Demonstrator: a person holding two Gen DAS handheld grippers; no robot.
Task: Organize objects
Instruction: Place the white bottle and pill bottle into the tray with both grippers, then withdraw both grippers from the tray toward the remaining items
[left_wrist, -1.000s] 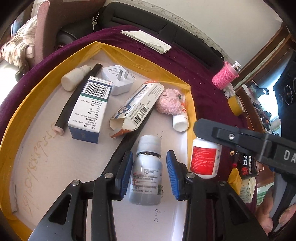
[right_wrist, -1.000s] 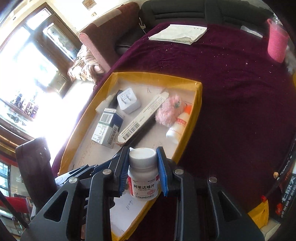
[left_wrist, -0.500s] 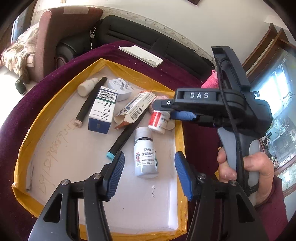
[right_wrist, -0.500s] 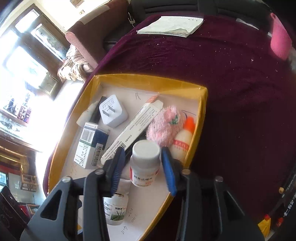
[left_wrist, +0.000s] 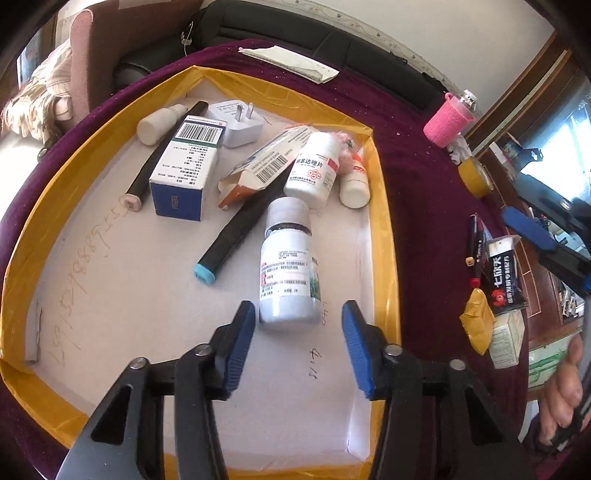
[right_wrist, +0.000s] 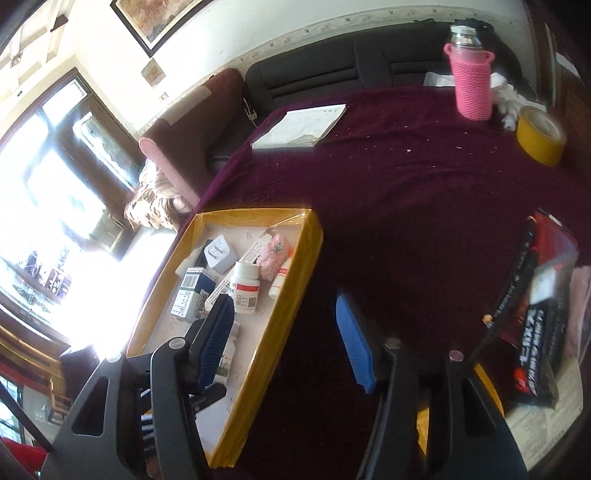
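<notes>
A yellow-rimmed white tray (left_wrist: 384, 221) on the purple table holds the sorted objects. A grey-white medicine bottle (left_wrist: 290, 269) lies in it, just ahead of my open, empty left gripper (left_wrist: 298, 345). A white bottle with a red label (left_wrist: 314, 168) stands behind it and also shows in the right wrist view (right_wrist: 245, 286). My right gripper (right_wrist: 286, 341) is open and empty, raised over the tray's right rim (right_wrist: 295, 291). A blue-white box (left_wrist: 188, 166), a black marker (left_wrist: 236, 236), a white plug (left_wrist: 236, 123) and a long carton (left_wrist: 266, 162) lie in the tray too.
A pink-sleeved bottle (right_wrist: 472, 85), a yellow tape roll (right_wrist: 539, 134) and a folded paper (right_wrist: 303, 125) sit on the far table. Black-red packets (right_wrist: 532, 325) and a yellow sachet (left_wrist: 478, 321) lie at the right. A dark sofa stands behind.
My right gripper has let go of the red-label bottle in the tray and drawn back to the right. My left gripper has moved back toward the lying bottle.
</notes>
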